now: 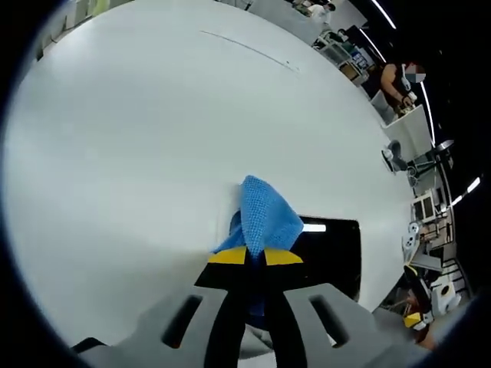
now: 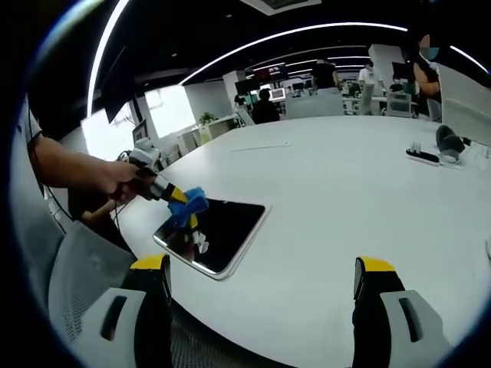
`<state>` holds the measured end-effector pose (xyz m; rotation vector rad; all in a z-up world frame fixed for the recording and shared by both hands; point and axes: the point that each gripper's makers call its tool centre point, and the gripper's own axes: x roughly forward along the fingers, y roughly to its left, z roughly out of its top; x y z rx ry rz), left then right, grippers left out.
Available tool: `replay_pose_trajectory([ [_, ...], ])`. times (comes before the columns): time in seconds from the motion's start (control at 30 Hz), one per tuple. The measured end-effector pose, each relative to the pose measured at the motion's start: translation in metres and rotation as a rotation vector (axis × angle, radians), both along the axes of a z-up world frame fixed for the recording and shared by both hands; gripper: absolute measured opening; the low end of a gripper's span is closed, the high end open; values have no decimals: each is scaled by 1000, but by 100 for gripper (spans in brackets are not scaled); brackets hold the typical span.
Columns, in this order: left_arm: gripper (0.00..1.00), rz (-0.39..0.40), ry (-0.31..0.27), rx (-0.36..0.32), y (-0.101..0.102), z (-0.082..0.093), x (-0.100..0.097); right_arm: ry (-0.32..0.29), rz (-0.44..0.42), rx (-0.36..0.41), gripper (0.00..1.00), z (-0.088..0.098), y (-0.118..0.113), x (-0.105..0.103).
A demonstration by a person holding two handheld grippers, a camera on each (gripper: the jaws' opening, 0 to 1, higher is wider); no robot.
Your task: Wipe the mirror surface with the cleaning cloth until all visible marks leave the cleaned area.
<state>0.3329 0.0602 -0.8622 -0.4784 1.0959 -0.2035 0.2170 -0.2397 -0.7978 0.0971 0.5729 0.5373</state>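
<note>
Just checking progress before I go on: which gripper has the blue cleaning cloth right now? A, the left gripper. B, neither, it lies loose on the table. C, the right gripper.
A: the left gripper is shut on the blue cloth over the mirror; the right gripper stands open, holding nothing.

White table (image 2: 345, 199), power strip (image 2: 423, 156) nr far right edge, mesh chair (image 2: 77, 284) at near edge, ppl at desks in bkgd (image 2: 266, 107)

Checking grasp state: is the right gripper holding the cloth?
No. The right gripper has its jaws spread wide and empty above the table; the blue cloth is clamped in the left gripper at the mirror.
</note>
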Motion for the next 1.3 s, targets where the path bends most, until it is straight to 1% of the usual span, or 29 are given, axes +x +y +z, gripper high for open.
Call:
replay_pose_trajectory([
  [0.13, 3, -11, -2, 10, -1, 0, 5, -5, -7, 4, 99, 2, 0, 0],
  [0.37, 3, -7, -6, 17, -3, 0, 12, -8, -6, 5, 99, 2, -1, 1],
  [0.53, 3, -12, -11, 22, -3, 0, 11, -12, -8, 6, 99, 2, -1, 1],
  [0.7, 3, -14, -3, 16, -3, 0, 12, -14, -12, 8, 99, 3, -2, 2],
  [0.73, 3, -10, 3, 5, -3, 2, 11, -15, -13, 9, 99, 3, -2, 2],
  [0.8, 3, 3, -9, -12, 0, 8, 14, -15, -13, 8, 99, 3, -2, 2],
  [0.87, 3, 5, -23, -24, 2, 18, 16, -15, -12, 9, 99, 3, -2, 1],
  [0.93, 3, 8, -39, -52, 4, 30, 17, -14, -11, 9, 99, 3, -2, 1],
  [1.0, 3, 2, -56, -50, 9, 37, 16, -16, -13, 9, 99, 3, -2, 1],
  [1.07, 3, -13, -88, -24, 19, 45, 16, -16, -14, 10, 99, 3, -2, 1],
  [1.1, 3, -21, -102, 0, 26, 46, 16, -16, -13, 9, 99, 3, -2, 1],
  [1.2, 3, -10, -95, -4, 41, 48, 12, -15, -12, 9, 99, 2, -2, 1],
  [1.3, 3, 0, -101, 2, 56, 51, 11, -15, -11, 8, 99, 2, -2, 1],
])
